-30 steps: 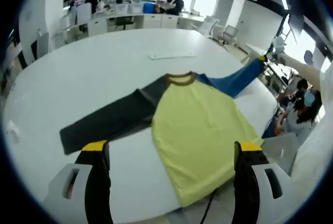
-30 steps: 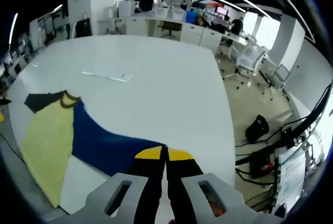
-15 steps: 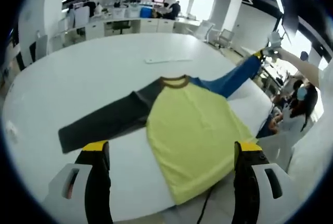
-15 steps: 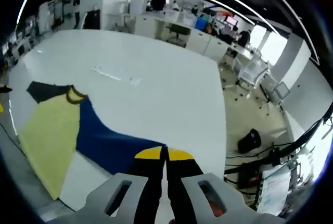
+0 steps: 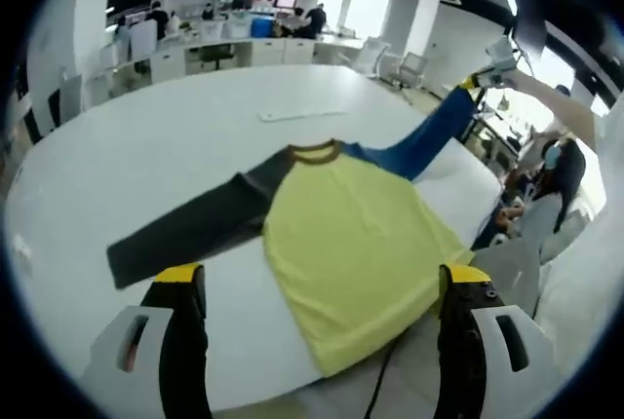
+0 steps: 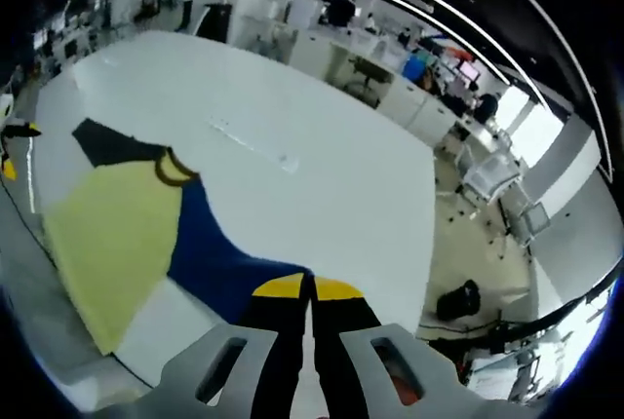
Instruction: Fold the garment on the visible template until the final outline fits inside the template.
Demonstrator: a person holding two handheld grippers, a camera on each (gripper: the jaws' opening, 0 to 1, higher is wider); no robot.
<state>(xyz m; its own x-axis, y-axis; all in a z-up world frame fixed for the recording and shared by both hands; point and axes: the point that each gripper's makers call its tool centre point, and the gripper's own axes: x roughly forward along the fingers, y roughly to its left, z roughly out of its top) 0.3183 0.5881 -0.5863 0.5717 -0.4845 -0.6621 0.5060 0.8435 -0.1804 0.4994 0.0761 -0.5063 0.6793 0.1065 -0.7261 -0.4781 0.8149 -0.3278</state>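
Observation:
A long-sleeved shirt lies on the white table [image 5: 117,166]: yellow body [image 5: 356,244], brown collar [image 5: 314,152], dark grey sleeve [image 5: 190,229] stretched left. Its blue sleeve [image 5: 419,136] rises off the table toward the upper right, where my right gripper [image 5: 485,68] holds its cuff. In the right gripper view the right gripper [image 6: 307,287] is shut on the blue sleeve [image 6: 224,258], with the yellow body [image 6: 112,244] and the dark sleeve [image 6: 112,141] beyond. My left gripper [image 5: 322,275] hangs open above the shirt's near hem, touching nothing.
A flat white strip [image 5: 297,112] lies on the table beyond the collar. The shirt's hem hangs over the near table edge [image 5: 292,390]. People [image 5: 551,161] sit to the right. Desks and chairs [image 5: 239,44] line the back. A black bag [image 6: 455,299] is on the floor.
My right gripper has lifted the blue sleeve's cuff higher, so the sleeve slopes more steeply off the table. The left gripper stays open over the hem.

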